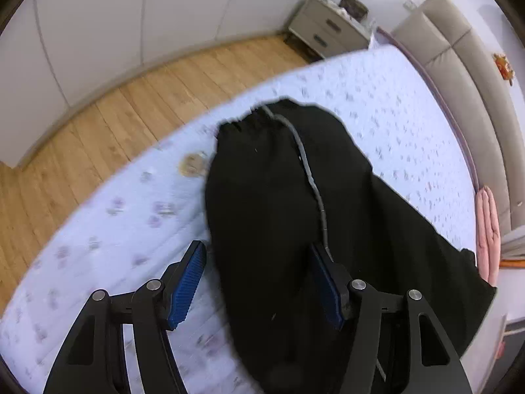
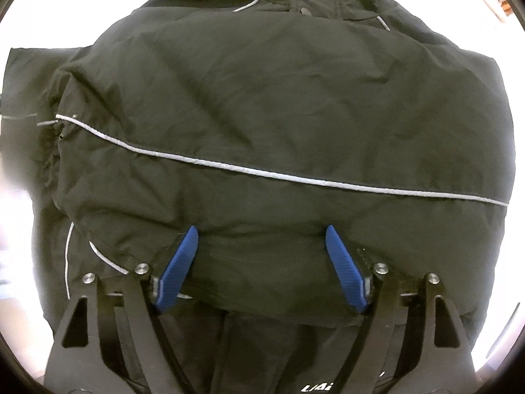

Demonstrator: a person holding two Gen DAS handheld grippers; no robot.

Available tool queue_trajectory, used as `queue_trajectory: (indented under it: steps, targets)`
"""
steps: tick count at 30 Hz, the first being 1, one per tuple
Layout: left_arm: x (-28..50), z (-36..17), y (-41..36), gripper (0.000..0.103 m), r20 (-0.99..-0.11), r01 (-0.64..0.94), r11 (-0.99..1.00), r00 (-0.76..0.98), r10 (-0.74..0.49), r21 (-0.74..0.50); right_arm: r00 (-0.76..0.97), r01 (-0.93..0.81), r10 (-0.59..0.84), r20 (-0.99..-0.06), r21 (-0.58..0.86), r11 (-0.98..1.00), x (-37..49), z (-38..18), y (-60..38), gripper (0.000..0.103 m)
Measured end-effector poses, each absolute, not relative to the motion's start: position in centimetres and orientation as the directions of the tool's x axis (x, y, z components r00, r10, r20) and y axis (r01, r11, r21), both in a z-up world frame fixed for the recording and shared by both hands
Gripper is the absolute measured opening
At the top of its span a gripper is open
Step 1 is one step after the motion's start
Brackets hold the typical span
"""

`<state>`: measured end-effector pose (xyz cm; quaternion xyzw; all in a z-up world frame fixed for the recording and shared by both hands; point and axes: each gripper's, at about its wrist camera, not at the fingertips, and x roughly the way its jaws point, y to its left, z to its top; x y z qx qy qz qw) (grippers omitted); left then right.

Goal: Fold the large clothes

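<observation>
Black jacket (image 1: 282, 203) spread on the bed (image 1: 393, 105), sleeve crossed over the front for folding. Left claw (image 1: 257, 256) wide open, empty; right claw (image 2: 261, 239) likewise, straddling the sleeve edge.

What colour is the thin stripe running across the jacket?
Silvery grey stripe on the black jacket, clearest in the right wrist view.

I am in a home bedroom. My left view shows a bed (image 1: 377, 98) under a pale floral sheet, its padded beige headboard (image 1: 459, 59) at two o'clock, a grey two-drawer nightstand (image 1: 325, 31) at one o'clock, wood plank floor (image 1: 131, 108) at ten o'clock, and white wardrobe panels (image 1: 131, 6) behind.
</observation>
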<state>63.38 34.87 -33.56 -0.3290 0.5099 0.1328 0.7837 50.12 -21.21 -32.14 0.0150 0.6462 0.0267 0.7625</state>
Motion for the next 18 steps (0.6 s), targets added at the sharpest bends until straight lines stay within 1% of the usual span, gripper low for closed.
queue_trajectory:
  steps: [1, 3, 4, 5, 6, 7, 9, 11, 13, 15, 18]
  targets:
    - [63.8, -33.8, 34.7, 0.066, -0.887, -0.539, 0.758, 0.448, -0.111, -0.367, 0.164, -0.021, 0.060, -0.985, 0.058, 0.998, 50.1, -32.2, -21.1, 0.080]
    - [64.3, -33.5, 34.1, 0.048, -0.885, -0.513, 0.784, 0.456, -0.096, -0.349, 0.164, -0.017, 0.061, -0.985, 0.059, 0.998, 50.1, -32.2, -21.1, 0.080]
    - [64.5, -33.3, 33.9, 0.034, -0.884, -0.498, 0.796, 0.457, -0.096, -0.344, 0.164, -0.016, 0.059, -0.985, 0.057, 0.998, 50.1, -32.3, -21.0, 0.080]
    - [64.6, -32.9, 33.5, 0.024, -0.885, -0.484, 0.811, 0.458, -0.084, -0.328, 0.164, -0.015, 0.056, -0.985, 0.054, 0.998, 50.1, -32.3, -20.9, 0.081]
    - [64.4, -32.3, 33.2, 0.020, -0.885, -0.472, 0.825, 0.461, -0.069, -0.311, 0.164, -0.014, 0.051, -0.985, 0.049, 0.999, 50.1, -32.4, -20.8, 0.081]
    - [64.2, -31.8, 33.1, 0.017, -0.885, -0.469, 0.834, 0.464, -0.048, -0.291, 0.162, -0.012, 0.050, -0.985, 0.048, 0.999, 50.2, -32.3, -20.7, 0.081]
    - [63.0, -29.9, 32.9, 0.016, -0.875, -0.478, 0.843, 0.483, 0.017, -0.247, 0.161, -0.005, 0.050, -0.986, 0.050, 0.999, 50.2, -32.3, -20.7, 0.081]
    - [60.3, -27.0, 33.7, 0.016, -0.844, -0.528, 0.822, 0.523, 0.118, -0.212, 0.159, -0.003, 0.048, -0.986, 0.048, 0.999, 50.2, -32.2, -20.6, 0.081]
    - [57.2, -25.2, 35.4, 0.016, -0.825, -0.597, 0.773, 0.535, 0.184, -0.214, 0.157, 0.002, 0.044, -0.987, 0.045, 0.999, 50.3, -32.3, -20.5, 0.081]
    - [55.0, -25.4, 36.7, 0.016, -0.841, -0.638, 0.736, 0.509, 0.183, -0.226, 0.152, 0.004, 0.036, -0.988, 0.037, 0.999, 50.4, -32.3, -20.3, 0.082]
    - [53.7, -28.1, 36.3, 0.016, -0.893, -0.656, 0.747, 0.395, 0.217, -0.108, 0.160, 0.012, 0.024, -0.987, 0.026, 1.000, 50.6, -31.4, -19.8, 0.078]
